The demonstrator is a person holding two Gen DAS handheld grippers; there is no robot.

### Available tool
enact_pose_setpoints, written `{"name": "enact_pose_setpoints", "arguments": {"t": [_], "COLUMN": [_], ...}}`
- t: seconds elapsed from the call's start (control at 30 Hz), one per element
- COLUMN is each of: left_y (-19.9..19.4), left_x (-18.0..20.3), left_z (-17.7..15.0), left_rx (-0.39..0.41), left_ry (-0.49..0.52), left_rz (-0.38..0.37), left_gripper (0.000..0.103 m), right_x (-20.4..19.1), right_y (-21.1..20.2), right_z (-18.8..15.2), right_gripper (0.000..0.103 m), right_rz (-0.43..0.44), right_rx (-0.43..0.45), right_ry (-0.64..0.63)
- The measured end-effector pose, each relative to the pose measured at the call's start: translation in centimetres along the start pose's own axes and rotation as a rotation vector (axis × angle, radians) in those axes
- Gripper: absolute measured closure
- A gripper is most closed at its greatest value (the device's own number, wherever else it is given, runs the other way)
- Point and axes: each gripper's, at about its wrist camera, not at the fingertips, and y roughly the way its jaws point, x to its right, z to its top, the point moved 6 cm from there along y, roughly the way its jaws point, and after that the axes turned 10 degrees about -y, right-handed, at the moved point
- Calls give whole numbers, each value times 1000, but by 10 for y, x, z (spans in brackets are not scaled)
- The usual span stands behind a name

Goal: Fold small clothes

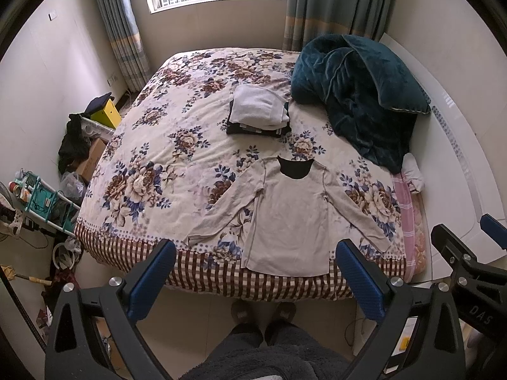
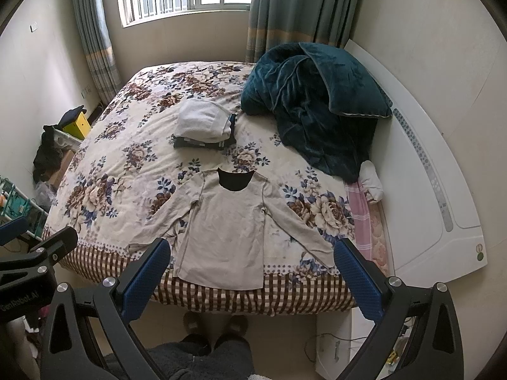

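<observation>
A small beige long-sleeved shirt [image 1: 288, 218] with a black collar lies flat and spread out at the near edge of the floral bed [image 1: 164, 145], sleeves angled outward; it also shows in the right wrist view [image 2: 226, 231]. A stack of folded clothes [image 1: 258, 110], white on top and dark below, sits further back on the bed [image 2: 204, 125]. My left gripper [image 1: 255, 255] is open and empty, held above the floor in front of the bed. My right gripper [image 2: 252, 253] is open and empty beside it, equally short of the shirt.
A teal blanket and pillow [image 1: 364, 95] are heaped at the back right of the bed. A white headboard [image 2: 427, 190] runs along the right. Boxes, a yellow bin [image 1: 106, 114] and a rack clutter the floor at left. The person's slippered feet [image 1: 263, 313] stand at the bed's foot.
</observation>
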Motion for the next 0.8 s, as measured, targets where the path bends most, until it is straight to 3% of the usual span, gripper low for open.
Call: {"name": "enact_pose_setpoints", "arguments": {"t": [0.8], "left_y": [8], "left_x": [-3], "left_z": [-7], "left_rx": [15], "left_ry": [-1], "left_rz": [-9], "left_gripper": [0], "right_x": [-3], "right_y": [-12], "right_z": [9], "right_gripper": [0], "right_rz": [1], "right_rx": [4], "right_ry": [0]}}
